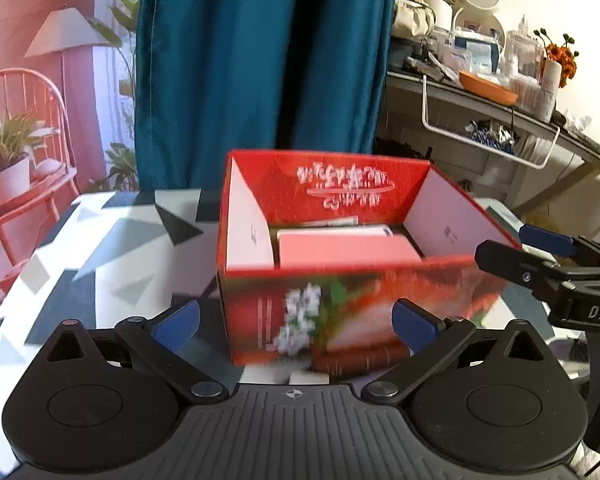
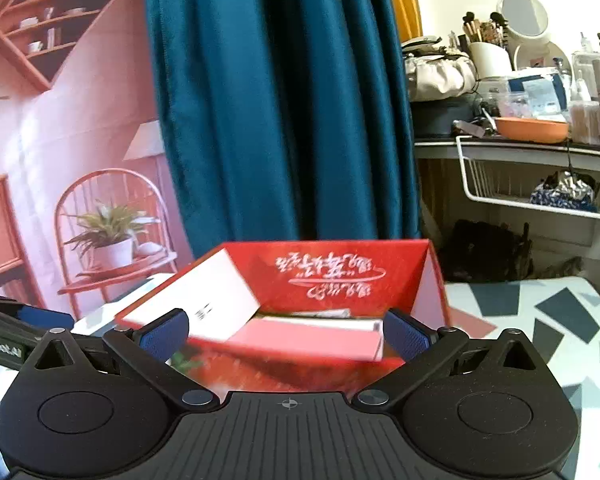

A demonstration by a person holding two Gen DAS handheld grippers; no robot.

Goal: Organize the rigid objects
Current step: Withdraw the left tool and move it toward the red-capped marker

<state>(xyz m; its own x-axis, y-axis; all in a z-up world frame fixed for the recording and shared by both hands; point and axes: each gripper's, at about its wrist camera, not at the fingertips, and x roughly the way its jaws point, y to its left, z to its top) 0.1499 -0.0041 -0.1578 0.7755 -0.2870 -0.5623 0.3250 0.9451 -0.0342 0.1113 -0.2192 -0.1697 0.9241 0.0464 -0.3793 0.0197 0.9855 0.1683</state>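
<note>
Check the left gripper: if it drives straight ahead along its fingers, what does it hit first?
Most likely the near wall of the red box, which fills the gap straight ahead of the open left gripper. That wall is motion-blurred, so how close it is stays unclear. The pink box inside sits behind and above that wall.

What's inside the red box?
Inside the red box lies a pink flat box, with something white behind it. Anything underneath them is hidden.

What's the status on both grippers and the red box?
Left gripper open, empty. Right gripper open, empty. Open red printed cardboard box on the patterned table, flat pink box inside. Nothing blocking.
</note>
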